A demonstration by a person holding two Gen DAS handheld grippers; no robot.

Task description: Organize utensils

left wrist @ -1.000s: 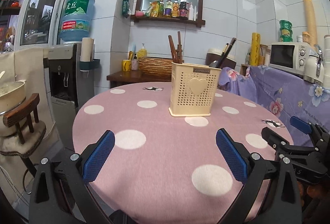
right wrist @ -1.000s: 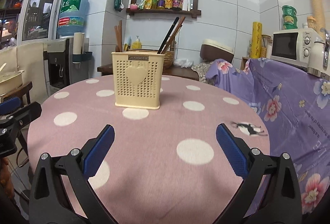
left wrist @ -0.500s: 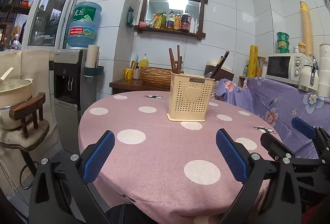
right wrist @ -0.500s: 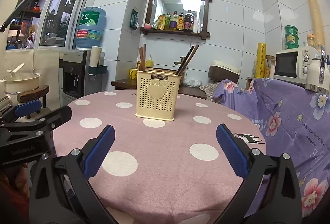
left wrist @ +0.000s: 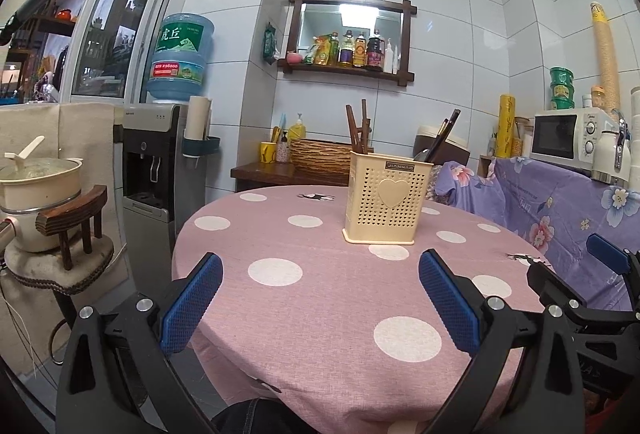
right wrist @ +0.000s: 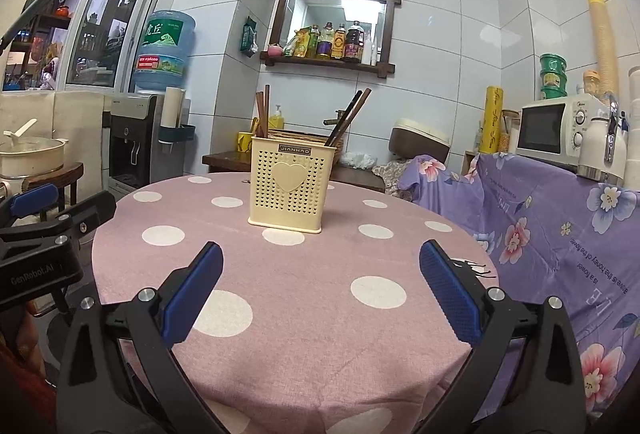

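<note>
Well, both grippers hang at the near edge of the round table [left wrist: 320, 314], empty. The left gripper [left wrist: 320, 298] and the right gripper [right wrist: 320, 290] are each spread wide. The holder [right wrist: 291, 186] stands at twelve o'clock, well apart, chopsticks [right wrist: 347, 123] poking up from it.

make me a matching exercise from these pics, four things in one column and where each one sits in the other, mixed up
Things:
1. utensil holder
2. water jug
3. bottles
4. microwave

Places:
A. on the wall shelf under the mirror
B. on the polka-dot table
C. on the counter draped with purple floral cloth
D. on top of the dispenser

Pairs: 1-B, 2-D, 3-A, 4-C
</note>
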